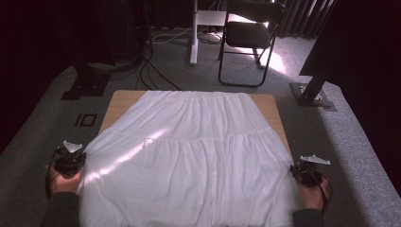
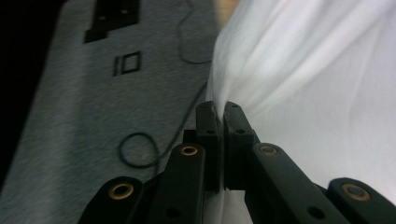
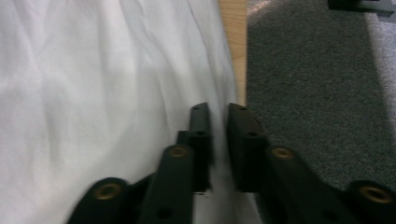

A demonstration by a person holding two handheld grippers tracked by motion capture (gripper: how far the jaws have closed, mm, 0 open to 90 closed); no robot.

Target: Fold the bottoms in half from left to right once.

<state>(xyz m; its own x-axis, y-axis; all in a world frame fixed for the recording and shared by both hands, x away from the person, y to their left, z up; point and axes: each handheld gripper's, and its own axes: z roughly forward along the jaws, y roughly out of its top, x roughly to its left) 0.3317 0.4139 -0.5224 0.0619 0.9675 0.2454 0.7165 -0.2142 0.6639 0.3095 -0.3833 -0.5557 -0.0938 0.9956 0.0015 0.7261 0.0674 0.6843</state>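
Note:
A white tiered skirt (image 1: 189,156) lies spread flat over a wooden table (image 1: 122,100), its waist at the far end and its hem hanging over the near edge. My left gripper (image 1: 75,158) is at the skirt's left edge. In the left gripper view its jaws (image 2: 222,106) are pressed together on a fold of the skirt (image 2: 303,70). My right gripper (image 1: 302,171) is at the skirt's right edge, just off the table's side. In the right gripper view (image 3: 218,109) a narrow gap between its jaws holds the white cloth (image 3: 93,93).
Grey carpet (image 1: 350,142) surrounds the table. A black folding chair (image 1: 248,35) and a white stand leg (image 1: 194,33) are beyond the far end. Black cables (image 2: 140,149) trail on the floor at the left, near a floor mark reading 10 (image 1: 86,119). A dark post base (image 1: 309,94) stands at right.

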